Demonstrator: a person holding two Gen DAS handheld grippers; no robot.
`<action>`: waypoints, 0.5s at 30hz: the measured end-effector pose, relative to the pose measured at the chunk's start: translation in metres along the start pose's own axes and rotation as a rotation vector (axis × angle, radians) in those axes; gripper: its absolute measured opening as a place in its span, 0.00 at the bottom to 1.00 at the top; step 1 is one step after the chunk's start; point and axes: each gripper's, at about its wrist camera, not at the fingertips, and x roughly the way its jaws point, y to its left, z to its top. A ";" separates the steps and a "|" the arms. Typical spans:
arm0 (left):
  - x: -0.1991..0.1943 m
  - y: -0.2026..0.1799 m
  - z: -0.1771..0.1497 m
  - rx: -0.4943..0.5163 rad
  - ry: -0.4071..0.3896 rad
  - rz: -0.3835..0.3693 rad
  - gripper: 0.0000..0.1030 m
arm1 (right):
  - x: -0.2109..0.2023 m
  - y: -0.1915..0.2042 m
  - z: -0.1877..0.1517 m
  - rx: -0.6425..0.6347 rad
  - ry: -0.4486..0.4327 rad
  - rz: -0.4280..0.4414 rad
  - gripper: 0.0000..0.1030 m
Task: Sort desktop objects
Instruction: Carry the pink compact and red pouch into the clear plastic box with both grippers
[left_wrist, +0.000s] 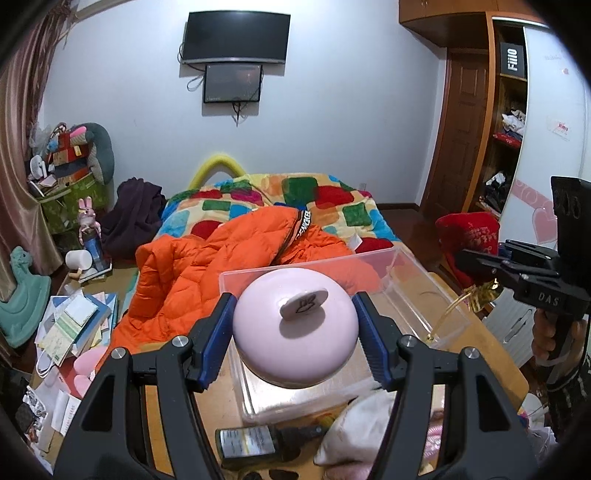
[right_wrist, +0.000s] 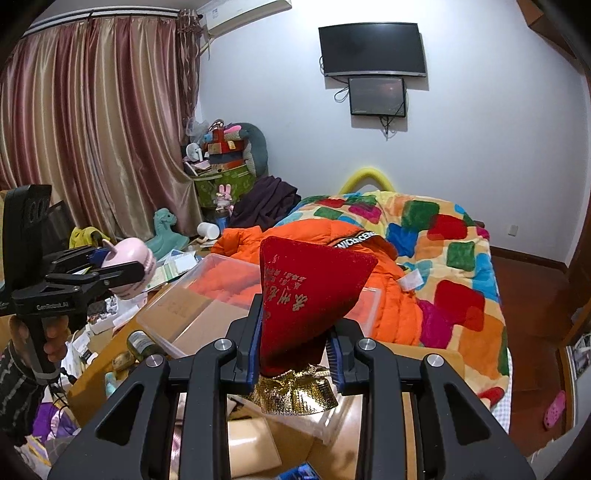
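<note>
My left gripper is shut on a round pink object with a small knob on top, held above a clear plastic bin on the wooden desk. It also shows in the right wrist view, at the left. My right gripper is shut on a red velvet pouch with gold lettering and a gold tie. It holds it above the same bin. The pouch also shows in the left wrist view, at the right.
A dark bottle and a white cloth lie on the desk in front of the bin. An orange jacket and a patchwork quilt cover the bed behind. Books and papers pile at the left.
</note>
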 end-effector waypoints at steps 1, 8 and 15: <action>0.006 -0.001 0.001 0.002 0.011 -0.001 0.61 | 0.007 0.001 0.000 -0.006 0.012 0.006 0.26; 0.041 -0.001 0.003 0.011 0.102 -0.017 0.61 | 0.042 0.001 -0.002 -0.058 0.091 0.015 0.27; 0.072 -0.003 -0.005 0.027 0.188 -0.030 0.61 | 0.074 0.007 -0.011 -0.123 0.173 0.016 0.27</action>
